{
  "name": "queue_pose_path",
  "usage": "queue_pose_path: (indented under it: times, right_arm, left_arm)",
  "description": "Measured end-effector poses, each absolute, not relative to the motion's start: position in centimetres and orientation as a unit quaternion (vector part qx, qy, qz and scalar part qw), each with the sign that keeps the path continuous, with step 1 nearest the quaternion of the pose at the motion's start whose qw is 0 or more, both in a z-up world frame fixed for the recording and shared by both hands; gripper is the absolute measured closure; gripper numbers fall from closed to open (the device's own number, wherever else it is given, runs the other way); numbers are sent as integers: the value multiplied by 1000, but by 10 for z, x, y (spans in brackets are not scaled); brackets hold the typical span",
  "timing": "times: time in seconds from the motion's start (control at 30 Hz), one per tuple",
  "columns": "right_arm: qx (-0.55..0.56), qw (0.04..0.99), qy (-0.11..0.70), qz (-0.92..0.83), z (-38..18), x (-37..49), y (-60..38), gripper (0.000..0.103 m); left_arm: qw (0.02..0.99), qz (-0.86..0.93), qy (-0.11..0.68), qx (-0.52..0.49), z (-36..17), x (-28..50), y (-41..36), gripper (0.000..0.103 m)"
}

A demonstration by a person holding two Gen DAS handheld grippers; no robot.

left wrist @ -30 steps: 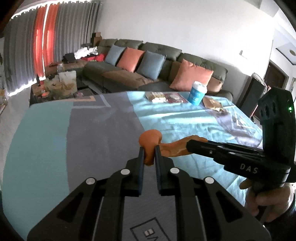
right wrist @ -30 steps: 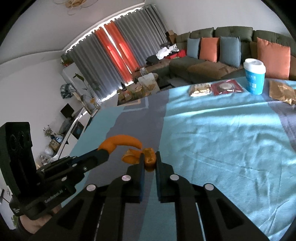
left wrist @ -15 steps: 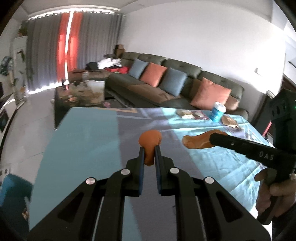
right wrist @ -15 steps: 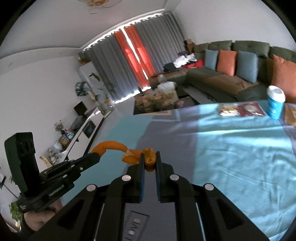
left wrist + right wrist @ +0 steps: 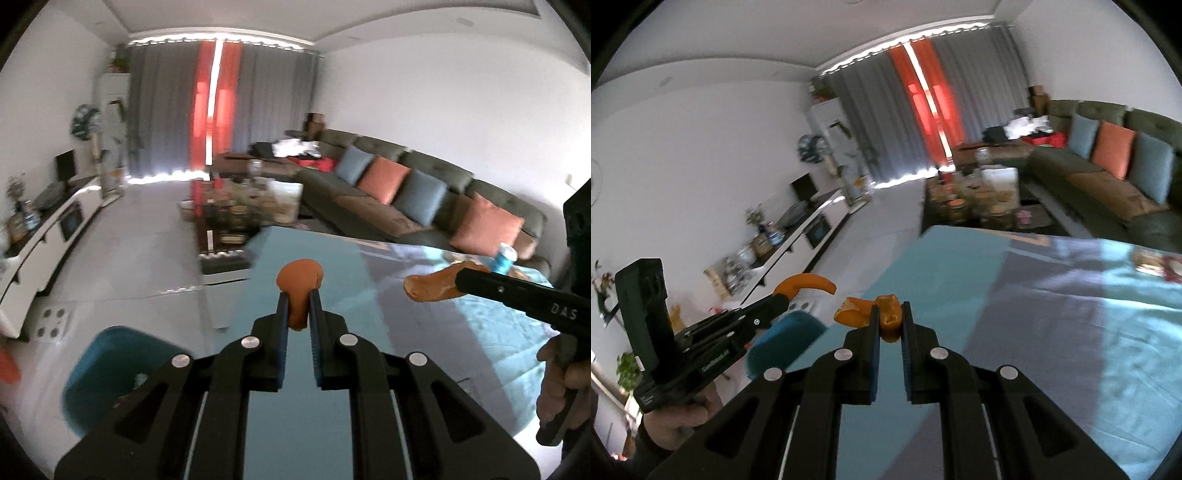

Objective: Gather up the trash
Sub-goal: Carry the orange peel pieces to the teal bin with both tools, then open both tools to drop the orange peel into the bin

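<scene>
Left wrist view has swung off the table (image 5: 332, 424) toward my teal bin (image 5: 107, 373), both grippers (image 5: 298, 314) (image 5: 889, 325) clamped on orange peel (image 5: 300, 286) (image 5: 888, 321), ready to drop.

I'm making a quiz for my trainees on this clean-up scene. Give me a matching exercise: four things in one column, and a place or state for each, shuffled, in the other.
Things
1. left tongs
2. blue cup
3. teal bin
4. orange cushion

Places or states
A. on the floor beside the table
B. on the sofa, between two blue cushions
C. shut on a piece of orange peel
D. standing at the table's far end

Pairs: 1-C, 2-D, 3-A, 4-B
</scene>
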State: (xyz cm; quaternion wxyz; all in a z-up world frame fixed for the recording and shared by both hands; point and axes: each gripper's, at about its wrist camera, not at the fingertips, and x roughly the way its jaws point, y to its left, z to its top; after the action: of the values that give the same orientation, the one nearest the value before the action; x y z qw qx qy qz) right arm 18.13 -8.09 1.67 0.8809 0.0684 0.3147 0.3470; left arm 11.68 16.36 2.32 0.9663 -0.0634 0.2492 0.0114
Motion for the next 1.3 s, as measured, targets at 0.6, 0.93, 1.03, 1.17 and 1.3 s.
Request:
queue_pose_path:
  times: [0.6,0.93,1.03,1.17,1.3]
  right_arm:
    - [-19,819,366,441,-6,192,97,94]
    - [-91,796,406,440,-38,200,165,94]
    - [-114,790,415,437,-47,199,182,94]
    - [-146,782,427,430,-59,197,202,89]
    - [-152,780,435,424,-65,199,208,70]
  left_arm:
    - [937,169,291,-93,-21,58,339,92]
    - [913,197,340,-112,-75,72,369,92]
    - [905,200,357,-117,-93,76,378,92]
    - [896,207,373,-124,-112,86,377,89]
    - [890,214,378,-139,-124,88,384,66]
